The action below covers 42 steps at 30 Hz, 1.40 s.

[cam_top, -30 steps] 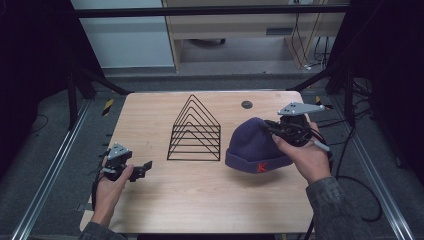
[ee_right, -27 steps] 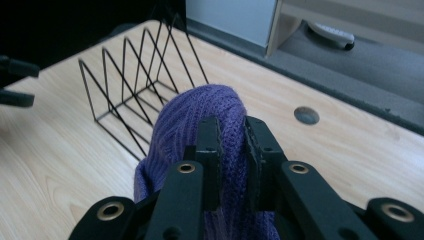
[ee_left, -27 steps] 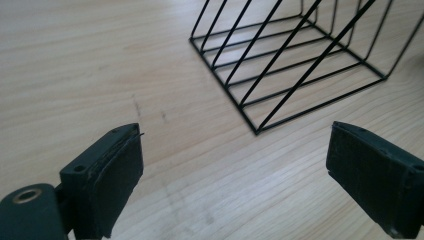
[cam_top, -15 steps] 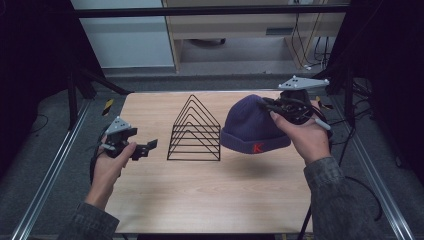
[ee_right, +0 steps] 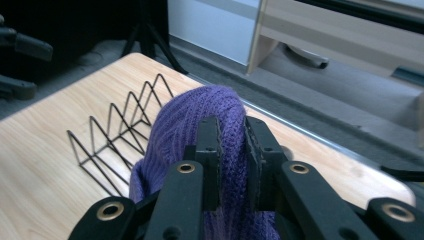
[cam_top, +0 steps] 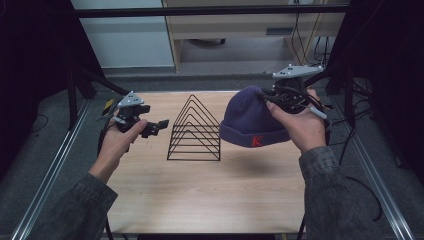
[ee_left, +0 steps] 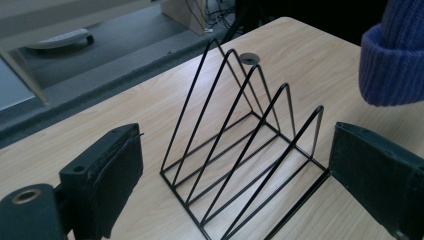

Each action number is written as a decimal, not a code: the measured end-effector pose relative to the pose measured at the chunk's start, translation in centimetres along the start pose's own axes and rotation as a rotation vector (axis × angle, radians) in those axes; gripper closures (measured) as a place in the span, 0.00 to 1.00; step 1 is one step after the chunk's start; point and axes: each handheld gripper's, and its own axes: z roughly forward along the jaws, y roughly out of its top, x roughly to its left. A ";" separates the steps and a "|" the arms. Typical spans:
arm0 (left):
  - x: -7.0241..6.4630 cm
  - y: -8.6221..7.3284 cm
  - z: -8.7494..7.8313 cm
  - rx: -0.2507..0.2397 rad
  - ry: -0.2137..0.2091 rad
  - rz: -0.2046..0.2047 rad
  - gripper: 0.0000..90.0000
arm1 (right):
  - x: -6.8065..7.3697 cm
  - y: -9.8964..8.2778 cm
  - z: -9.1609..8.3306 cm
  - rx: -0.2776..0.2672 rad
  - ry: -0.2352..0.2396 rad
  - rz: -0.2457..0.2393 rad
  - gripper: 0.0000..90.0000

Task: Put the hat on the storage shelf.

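1. Left gripper [cam_top: 159, 126]: held above the left part of the worktop [cam_top: 210, 195], left of the rack [cam_top: 195, 131]. Its fingers are spread wide and hold nothing; in the left gripper view the rack stands between and beyond them.
2. Rack: black wire, five triangular loops on a flat base, upright on the worktop. Judged stiff and light; it could slide if pushed.
3. Hat [cam_top: 252, 122]: a purple knit, held in the air just right of the rack, clear of the worktop. Judged soft, light and limp; it will sag and fold from any hold point and will not slip easily.
4. Hold point: take a fold of knit at the crown, or the thicker cuff for a firmer bite.
5. Marking: a red letter "K" [cam_top: 256, 141] on the cuff. No other writing can be read.
6. Right gripper [ee_right: 231, 150]: fingers pinching a fold of the hat at its crown.
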 end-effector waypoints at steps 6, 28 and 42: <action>0.3 1.5 0.3 -0.008 -0.001 0.028 0.08 | 0.4 1.7 0.0 -0.027 -0.022 0.031 0.87; -2.6 2.8 -1.2 -0.027 0.033 0.037 0.10 | 2.6 4.0 0.6 -0.054 0.030 -0.013 0.88; -2.3 2.9 -2.9 -0.089 -0.009 0.031 0.10 | 5.2 7.7 2.3 -0.066 0.034 -0.030 0.88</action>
